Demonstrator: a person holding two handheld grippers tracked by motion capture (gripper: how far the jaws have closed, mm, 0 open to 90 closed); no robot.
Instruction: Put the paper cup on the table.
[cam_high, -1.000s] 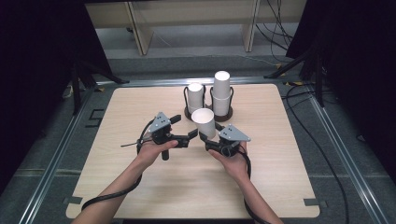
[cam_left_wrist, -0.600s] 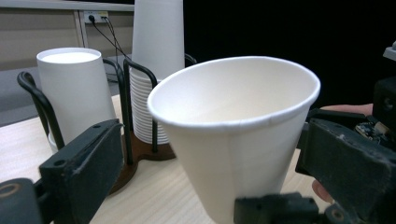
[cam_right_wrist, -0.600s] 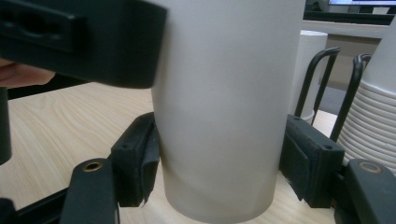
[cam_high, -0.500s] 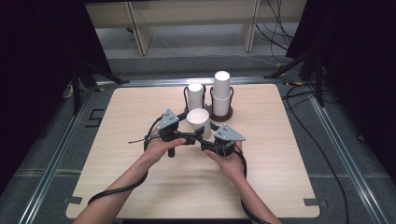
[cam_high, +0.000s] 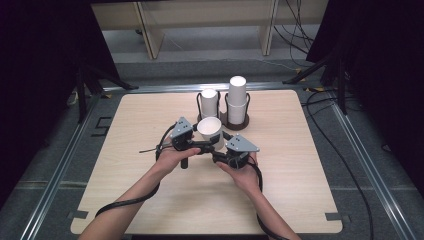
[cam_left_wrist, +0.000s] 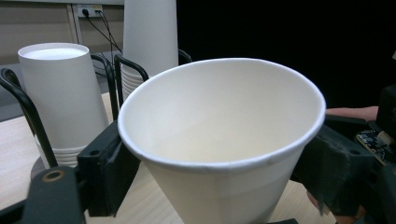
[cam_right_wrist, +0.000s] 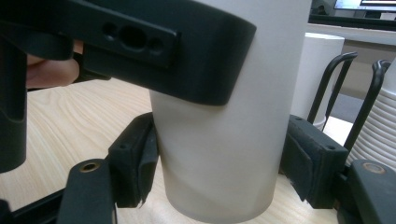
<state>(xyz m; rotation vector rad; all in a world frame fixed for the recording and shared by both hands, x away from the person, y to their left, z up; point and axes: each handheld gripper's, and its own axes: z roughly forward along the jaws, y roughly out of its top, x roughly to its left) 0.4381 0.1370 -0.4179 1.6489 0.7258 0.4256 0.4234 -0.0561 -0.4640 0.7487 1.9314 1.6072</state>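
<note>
a: where is the paper cup (cam_high: 210, 131)?

b: it stands mouth up near the middle of the wooden table (cam_high: 300, 200), just in front of the two black wire holders; the left holder (cam_high: 201, 102) carries a short stack of cups (cam_high: 209, 100); the right holder (cam_high: 239, 121) carries a taller stack (cam_high: 238, 96).

a: and the left gripper (cam_high: 200, 146)?

b: its jaws have just been closing, and the cup sits between them; in the left gripper view the left pad (cam_left_wrist: 109, 168) lies against the cup (cam_left_wrist: 219, 154) below the rim, and the right pad (cam_left_wrist: 334, 170) meets its wall on the other side; so they hold the cup.

a: the right gripper (cam_high: 216, 154)?

b: its jaws have just been opening a little; in the right gripper view the cup (cam_right_wrist: 224, 154) is between its fingers (cam_right_wrist: 135, 163); the left pad touches the wall, while the right pad (cam_right_wrist: 308, 163) stands just off it; whether it grips, one cannot tell; the other gripper's jaw crosses the cup higher up.
</note>
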